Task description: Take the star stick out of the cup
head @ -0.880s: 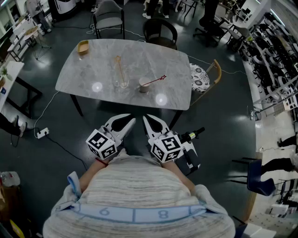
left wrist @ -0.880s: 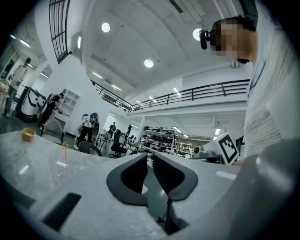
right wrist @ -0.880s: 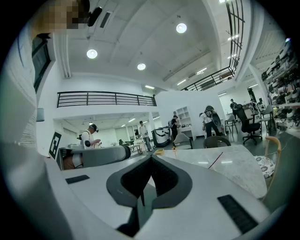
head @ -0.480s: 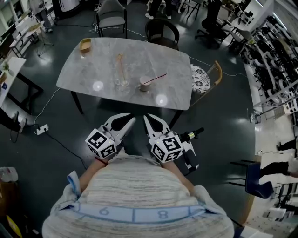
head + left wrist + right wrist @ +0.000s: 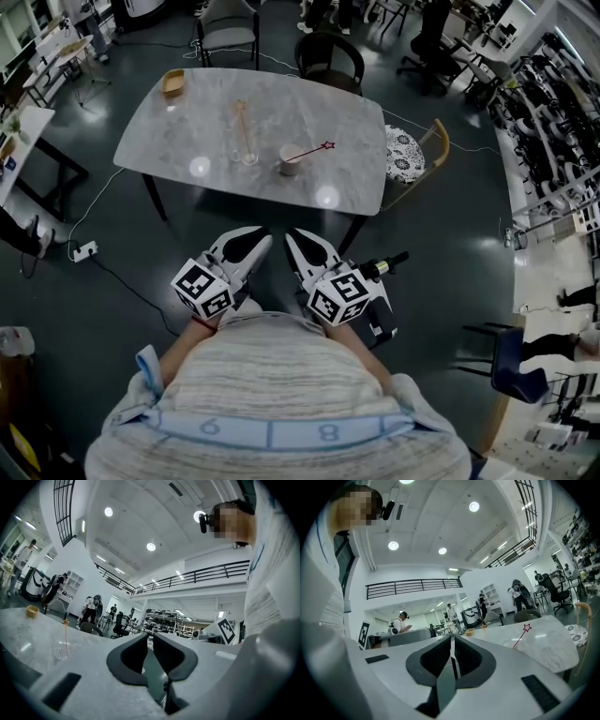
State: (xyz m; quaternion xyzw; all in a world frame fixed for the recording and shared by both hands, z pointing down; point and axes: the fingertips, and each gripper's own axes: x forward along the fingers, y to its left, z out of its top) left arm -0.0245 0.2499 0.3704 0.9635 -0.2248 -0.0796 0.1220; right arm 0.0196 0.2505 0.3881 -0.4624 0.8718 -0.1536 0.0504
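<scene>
A pale cup point(image 5: 290, 162) stands on the grey marble table point(image 5: 187, 131), toward its near edge. The thin red star stick point(image 5: 312, 151) leans out of the cup to the right, star end up. In the right gripper view the star stick point(image 5: 521, 636) rises over the tabletop point(image 5: 548, 644); the cup is hidden there. My left gripper point(image 5: 265, 240) and right gripper point(image 5: 291, 234) are side by side close to my body, well short of the table. Both are shut and hold nothing, as seen at the left gripper point(image 5: 151, 635) and the right gripper point(image 5: 452, 638).
A clear glass point(image 5: 246, 152) with a wooden stick stands left of the cup, and a wooden bowl point(image 5: 172, 82) sits at the far left corner. A chair with a patterned cushion point(image 5: 405, 155) is at the table's right end. Two more chairs point(image 5: 324, 58) stand behind it.
The head view has shifted a little, so the table sits slightly higher in the picture. Both grippers stay shut near my body. The star stick still leans in the cup.
</scene>
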